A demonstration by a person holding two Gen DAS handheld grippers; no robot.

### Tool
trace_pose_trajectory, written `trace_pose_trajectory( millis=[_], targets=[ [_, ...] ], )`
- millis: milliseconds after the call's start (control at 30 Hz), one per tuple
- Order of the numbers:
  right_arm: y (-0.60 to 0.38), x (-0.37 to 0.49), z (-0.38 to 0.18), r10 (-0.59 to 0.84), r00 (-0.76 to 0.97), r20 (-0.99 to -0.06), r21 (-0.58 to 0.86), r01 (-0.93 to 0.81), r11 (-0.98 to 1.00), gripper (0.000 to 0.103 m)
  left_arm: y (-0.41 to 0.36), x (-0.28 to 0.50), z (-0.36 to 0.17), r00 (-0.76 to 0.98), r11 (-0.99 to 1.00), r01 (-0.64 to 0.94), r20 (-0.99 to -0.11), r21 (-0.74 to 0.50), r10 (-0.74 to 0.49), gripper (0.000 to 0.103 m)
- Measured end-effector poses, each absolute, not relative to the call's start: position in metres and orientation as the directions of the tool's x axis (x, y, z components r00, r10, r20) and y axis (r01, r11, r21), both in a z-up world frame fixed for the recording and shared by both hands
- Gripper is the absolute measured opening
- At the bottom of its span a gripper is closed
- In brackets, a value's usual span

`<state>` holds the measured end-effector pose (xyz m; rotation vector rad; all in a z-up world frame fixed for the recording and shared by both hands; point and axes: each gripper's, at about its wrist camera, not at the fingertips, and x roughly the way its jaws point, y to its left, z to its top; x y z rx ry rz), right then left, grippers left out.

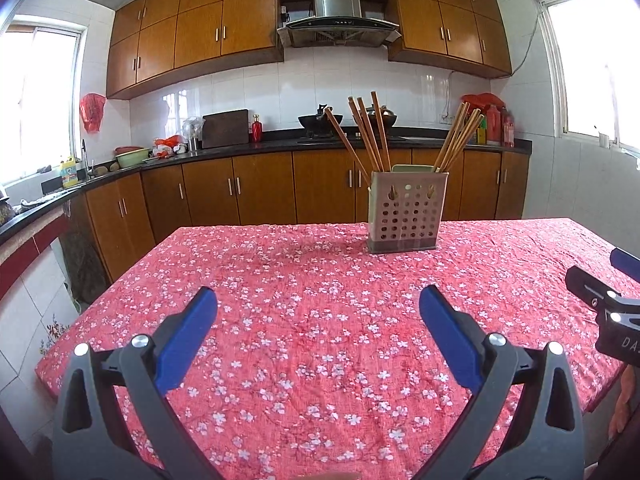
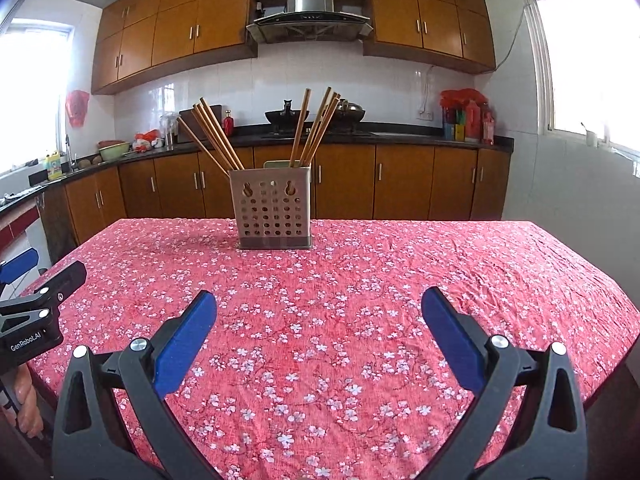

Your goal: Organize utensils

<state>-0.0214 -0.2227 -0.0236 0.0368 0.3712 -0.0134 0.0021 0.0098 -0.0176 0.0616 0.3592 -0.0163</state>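
The left wrist view catches the right hand-held gripper (image 1: 600, 296) at its right edge; the right wrist view catches the left hand-held gripper (image 2: 44, 300) at its left edge. Each hand-held gripper has its blue fingers spread wide apart, holding nothing, above the bench (image 2: 400, 280) with its red flowered cloth. One perforated holder (image 2: 274, 216) stands toward the far edge of the bench, holding two bunches of wooden chopsticks (image 2: 216, 136), four leaning left and about five leaning right.

Blown-out windows (image 1: 40, 100), apparently sharp centre
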Motion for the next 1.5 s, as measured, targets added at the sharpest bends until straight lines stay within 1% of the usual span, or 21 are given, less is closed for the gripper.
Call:
trace_pose_trajectory(
  millis=[433,1500],
  targets=[
    [-0.2269,-0.0209,-0.0266,-0.007,0.925,-0.381,0.049,0.028,0.998,0.101,0.0103,0.0032,-0.0234,0.929,0.998,0.037,-0.37,0.053,-0.015,0.099],
    [-0.2303,-0.0194,-0.0261,-0.007,0.923,-0.384,0.061,0.033,0.998,0.101,0.0104,0.006,-0.0227,0.926,0.998,0.043,-0.377,0.046,-0.023,0.099]
  ],
)
